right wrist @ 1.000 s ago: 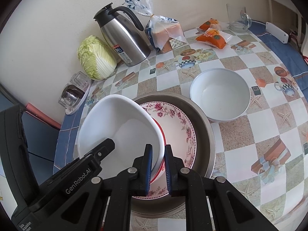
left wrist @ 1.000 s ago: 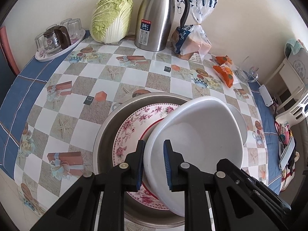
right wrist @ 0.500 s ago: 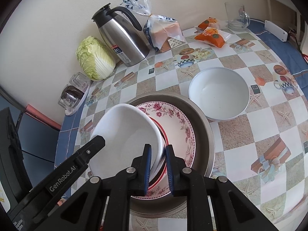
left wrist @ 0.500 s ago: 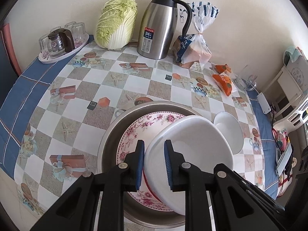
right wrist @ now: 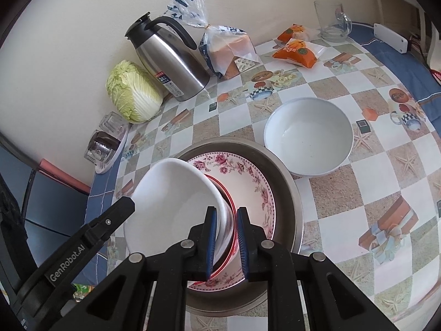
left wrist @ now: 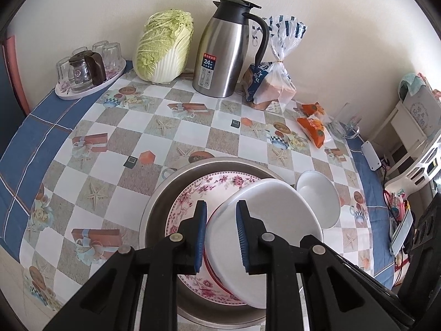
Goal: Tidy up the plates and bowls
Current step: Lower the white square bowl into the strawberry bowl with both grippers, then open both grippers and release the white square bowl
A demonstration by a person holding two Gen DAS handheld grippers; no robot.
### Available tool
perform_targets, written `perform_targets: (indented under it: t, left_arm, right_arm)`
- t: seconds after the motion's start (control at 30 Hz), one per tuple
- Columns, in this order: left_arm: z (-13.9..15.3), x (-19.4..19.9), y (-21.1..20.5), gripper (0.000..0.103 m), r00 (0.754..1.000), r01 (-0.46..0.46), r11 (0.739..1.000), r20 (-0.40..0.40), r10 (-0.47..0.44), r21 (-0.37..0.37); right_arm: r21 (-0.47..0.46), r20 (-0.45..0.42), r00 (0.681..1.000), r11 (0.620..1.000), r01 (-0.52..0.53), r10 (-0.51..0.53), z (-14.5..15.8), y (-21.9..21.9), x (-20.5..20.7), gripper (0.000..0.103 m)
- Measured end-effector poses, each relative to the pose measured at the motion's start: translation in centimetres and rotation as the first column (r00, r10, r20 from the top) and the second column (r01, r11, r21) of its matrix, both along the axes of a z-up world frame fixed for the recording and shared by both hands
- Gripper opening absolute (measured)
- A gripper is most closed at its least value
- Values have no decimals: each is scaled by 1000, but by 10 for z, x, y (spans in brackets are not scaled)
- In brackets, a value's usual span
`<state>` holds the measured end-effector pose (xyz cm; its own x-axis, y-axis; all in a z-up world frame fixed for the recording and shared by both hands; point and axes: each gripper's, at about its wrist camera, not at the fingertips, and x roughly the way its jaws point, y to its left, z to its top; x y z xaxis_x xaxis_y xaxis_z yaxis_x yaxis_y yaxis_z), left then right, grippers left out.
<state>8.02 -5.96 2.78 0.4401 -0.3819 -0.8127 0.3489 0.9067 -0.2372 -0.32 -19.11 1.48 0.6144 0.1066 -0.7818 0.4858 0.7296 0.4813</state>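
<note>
Both grippers are holding the same tilted white bowl (left wrist: 264, 215) by opposite sides of its rim, above the flowered plate (left wrist: 193, 201) that is lying in the steel basin (left wrist: 160, 201). Compared with a second ago, the bowl is sitting lower and looking smaller in both views, and its tilt is flattening, so the pair of hands is bringing it down toward the stack rather than lifting it away. In the left wrist view the left gripper (left wrist: 220, 234) is clenched across the near rim, one blue pad inside the bowl and one outside; its jaws have eased slightly wider over the last second, though the rim is still between them. In the right wrist view the right gripper (right wrist: 224, 242) is pinching the white rim together with a red-edged bowl (right wrist: 230, 220) nested just beneath it, and its jaws are staying nearly closed on that pair. A second white bowl (right wrist: 308, 140) is resting upright on the checked tablecloth (right wrist: 372, 171), just beside the basin. For the task this suggests the held bowl is about to be seated on the plate; the loosening left grip points to a release coming soon, which is a judgement only.
</note>
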Motion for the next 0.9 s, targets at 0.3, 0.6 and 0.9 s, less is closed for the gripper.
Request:
perform_targets:
  t: [0.3, 0.6, 0.9]
  left_arm:
    - [0, 1, 2, 22, 1000, -12, 1000, -1, 12, 1]
    - [5, 4, 10, 52, 999, -41, 999, 8, 41, -5]
    - [0, 10, 23, 82, 990, -138, 988, 24, 136, 64]
  right_arm:
    - [-4, 17, 1000, 1000, -9, 9, 5, 1, -1, 18]
    - [-52, 55, 998, 999, 8, -6, 22, -2, -6, 18]
    - [-48, 30, 999, 998, 45, -44, 17, -13, -10, 48]
